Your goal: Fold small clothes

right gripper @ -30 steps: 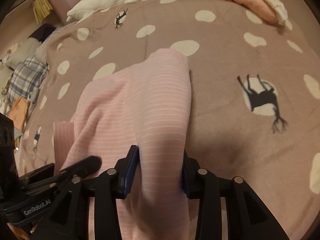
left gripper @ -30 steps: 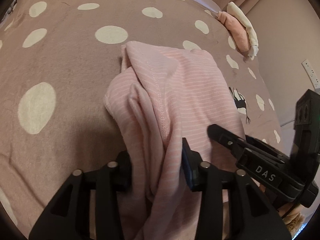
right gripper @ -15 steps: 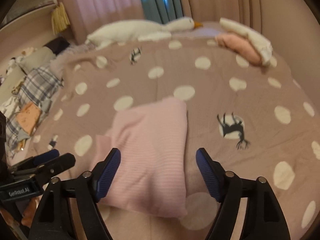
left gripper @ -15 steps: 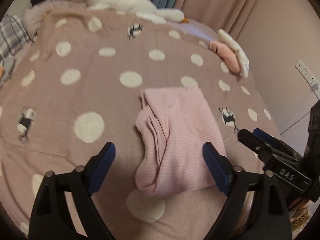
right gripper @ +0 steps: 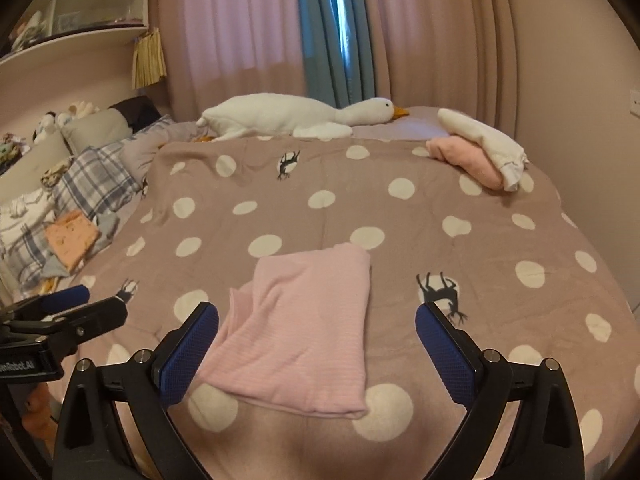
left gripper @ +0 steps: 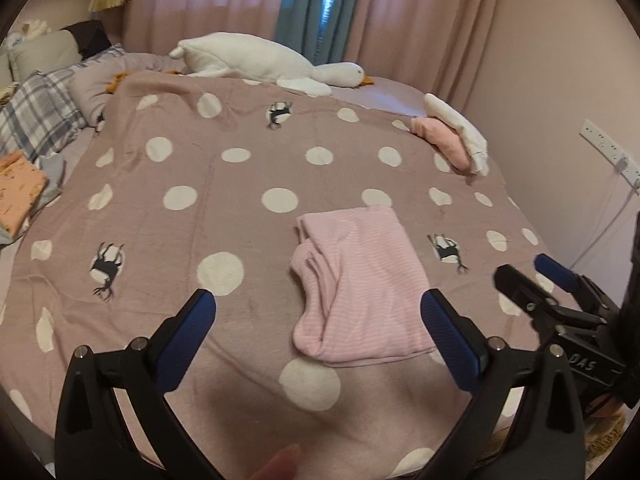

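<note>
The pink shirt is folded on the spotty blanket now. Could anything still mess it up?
Maybe. The pink garment looks bunchy along its left edge, so that loose layer could slide open. It lies near the blanket's front edge and might get dragged off. Both grippers, left and right, are opening with nothing between their jaws, yet low pads could snag it.

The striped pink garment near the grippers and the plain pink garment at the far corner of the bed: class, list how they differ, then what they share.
1. The striped pink garment has fine pale stripes; the plain pink garment has none visible.
2. The striped one lies alone on the dotted blanket; the plain one has a white garment on top.
3. The striped one lies flat; the plain one looks bulkier.
Both are pink, folded and on the bed.
</note>
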